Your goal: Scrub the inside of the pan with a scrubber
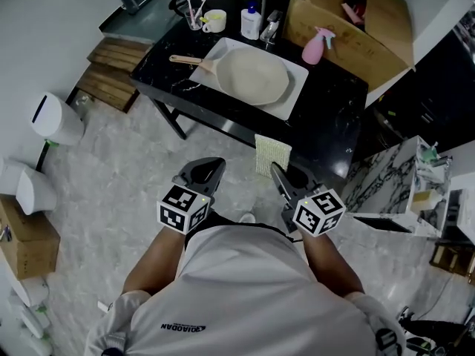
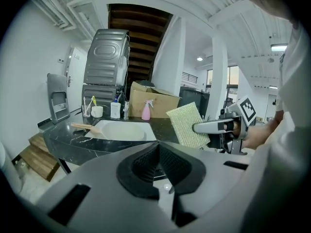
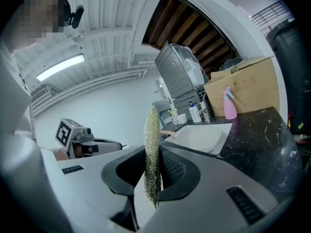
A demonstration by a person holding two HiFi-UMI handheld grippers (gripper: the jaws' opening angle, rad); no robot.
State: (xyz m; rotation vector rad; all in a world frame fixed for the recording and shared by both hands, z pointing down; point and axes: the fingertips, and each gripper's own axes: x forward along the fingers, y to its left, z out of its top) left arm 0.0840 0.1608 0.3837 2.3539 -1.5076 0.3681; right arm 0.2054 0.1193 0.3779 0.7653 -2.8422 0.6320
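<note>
yellow-green mesh scrubber gripped, cream round pan on black marble table, upper centre
right gripper grasps it: edge-on in its view, broadside in the left gripper view; left gripper clenched empty; white shirt lettering illegible.

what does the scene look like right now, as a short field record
pan: pan, pale with a wooden handle, on a white tray on the black table
scrubber: scrubber, green pad, held upright in the air, apart from the pan
right gripper: right gripper, shut on the scrubber
left gripper: left gripper, shut, empty
behind pan: pink spray bottle, box
stage: scrubbing not yet begun
</note>
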